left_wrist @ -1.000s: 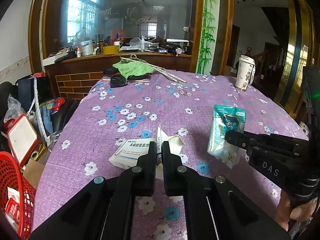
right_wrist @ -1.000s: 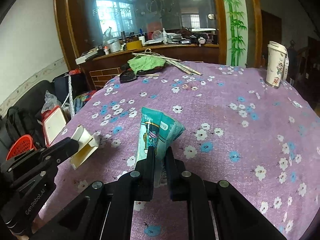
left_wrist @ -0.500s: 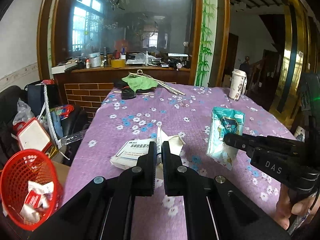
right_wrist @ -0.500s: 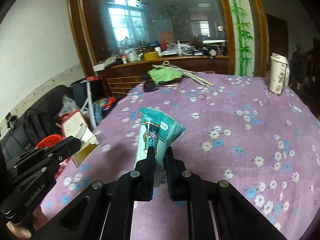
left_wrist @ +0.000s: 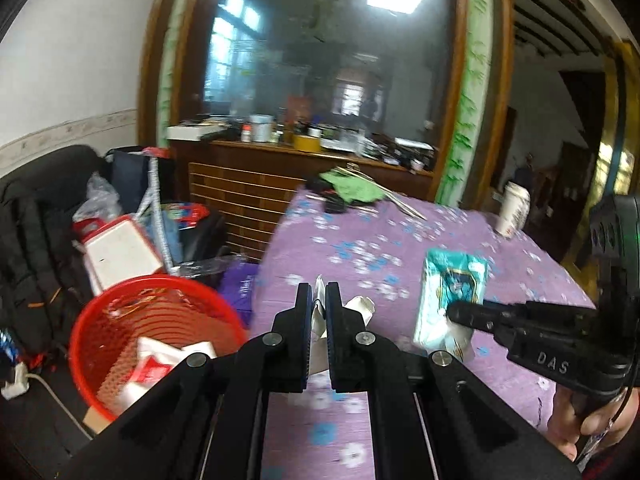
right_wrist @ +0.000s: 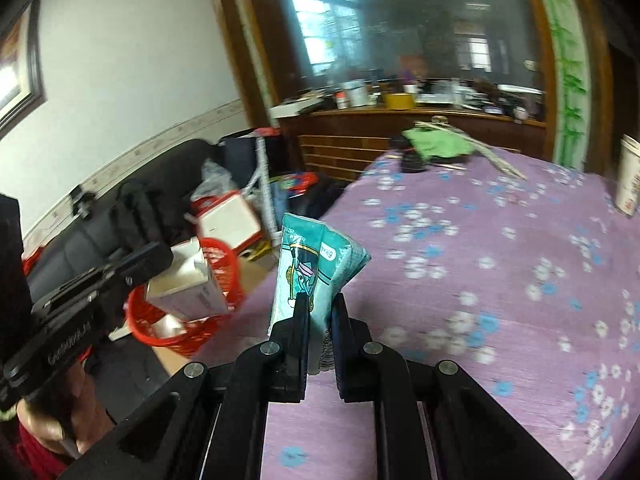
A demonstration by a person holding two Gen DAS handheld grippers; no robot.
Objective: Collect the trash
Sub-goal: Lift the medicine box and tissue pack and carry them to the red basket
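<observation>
My left gripper [left_wrist: 318, 292] is shut on a white cardboard box [right_wrist: 188, 280] with an open flap, held in the air at the table's left edge, near the red mesh basket [left_wrist: 100, 320]. In the left wrist view the box is mostly hidden behind the fingers. My right gripper [right_wrist: 320, 304] is shut on a teal tissue packet [right_wrist: 312, 268], held upright above the purple cloth. The right gripper [left_wrist: 452, 312] and the packet [left_wrist: 452, 292] also show in the left wrist view. The left gripper [right_wrist: 164, 256] shows in the right wrist view.
The red basket [right_wrist: 224, 268] stands on the floor left of the table and holds several wrappers. The purple flowered tablecloth [right_wrist: 500, 280] carries a paper cup [left_wrist: 514, 208], a green cloth [left_wrist: 352, 188] and sticks at the far side. Bags and a black sofa [left_wrist: 36, 240] crowd the floor at left.
Both grippers have swung left with their loads, from over the table's middle toward its left edge. The red basket has come into fuller view, below and left of the box.
</observation>
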